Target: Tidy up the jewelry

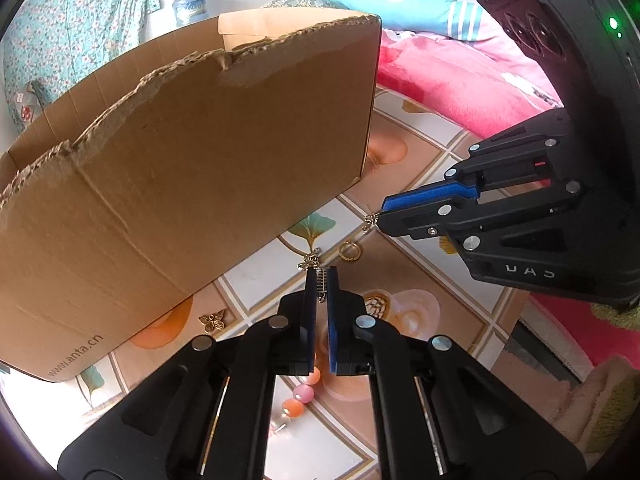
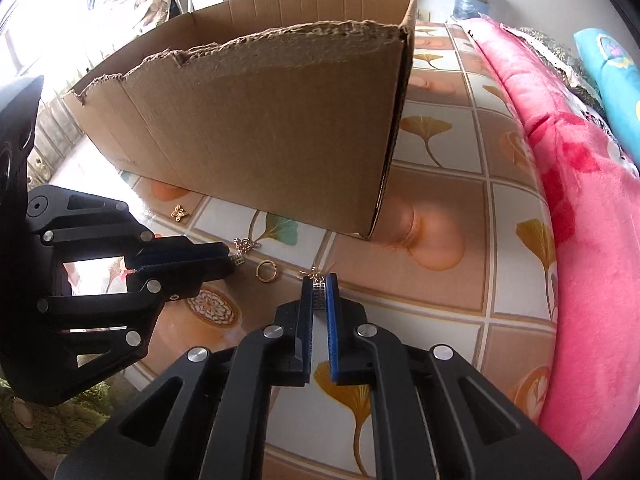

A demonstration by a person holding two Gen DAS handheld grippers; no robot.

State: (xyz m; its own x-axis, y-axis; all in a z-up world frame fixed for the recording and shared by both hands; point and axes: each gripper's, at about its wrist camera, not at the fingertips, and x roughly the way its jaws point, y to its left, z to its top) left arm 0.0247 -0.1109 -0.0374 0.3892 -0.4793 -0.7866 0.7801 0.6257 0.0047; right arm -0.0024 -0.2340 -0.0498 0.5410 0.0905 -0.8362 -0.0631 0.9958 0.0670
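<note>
Chain (image 1: 321, 283) clamped between left gripper (image 1: 322, 280) fingers | right gripper (image 2: 320, 288) shut on second chain (image 2: 319, 291) | both beside cardboard box (image 1: 192, 168) | gold ring (image 2: 267, 271) on patterned sheet (image 2: 436, 272).

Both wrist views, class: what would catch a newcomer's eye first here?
The big torn-edged cardboard box fills the middle, standing on a leaf-patterned sheet. In front of it, the left tool and right tool are each shut on a small chain piece. A gold ring lies between them, with a pink blanket at right.
</note>
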